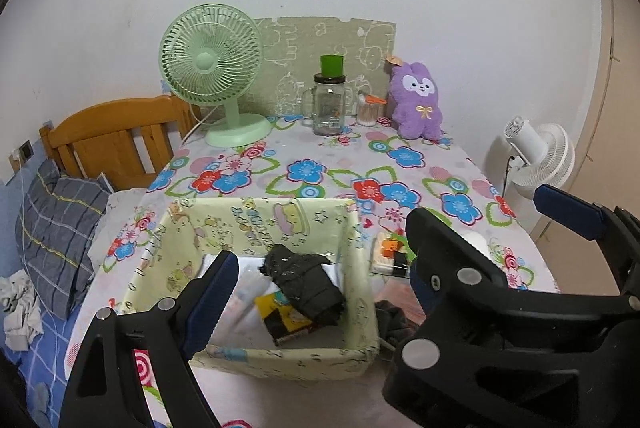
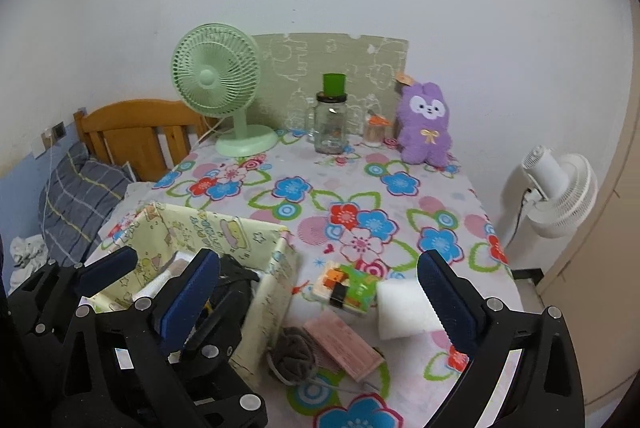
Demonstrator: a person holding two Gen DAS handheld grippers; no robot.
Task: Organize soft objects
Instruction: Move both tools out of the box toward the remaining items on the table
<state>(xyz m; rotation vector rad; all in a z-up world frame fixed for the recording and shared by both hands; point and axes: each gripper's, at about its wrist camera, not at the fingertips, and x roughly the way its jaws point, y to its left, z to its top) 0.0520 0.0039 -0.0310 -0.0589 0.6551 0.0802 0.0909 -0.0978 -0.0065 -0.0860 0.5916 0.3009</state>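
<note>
A pale yellow printed fabric box (image 1: 256,224) stands on the flowered table. A dark crumpled cloth (image 1: 308,284) lies in it on white and yellow items. My left gripper (image 1: 316,276) hangs open above the box with nothing between its fingers. Right of the box lie a dark grey-brown scrunchie (image 2: 294,352), a pink folded cloth (image 2: 344,342), a white foam block (image 2: 400,308) and a colourful packet (image 2: 344,288). Over these my right gripper (image 2: 316,296) is wide open and holds nothing. A purple plush bunny (image 2: 426,124) sits upright at the far right against the wall.
At the back of the table stand a green desk fan (image 1: 212,68), a glass jar (image 1: 330,104) with a green cup on it, and a small swab pot (image 1: 368,110). A white floor fan (image 2: 560,188) is beyond the table's right edge. A bed with a wooden headboard (image 1: 116,136) lies to the left.
</note>
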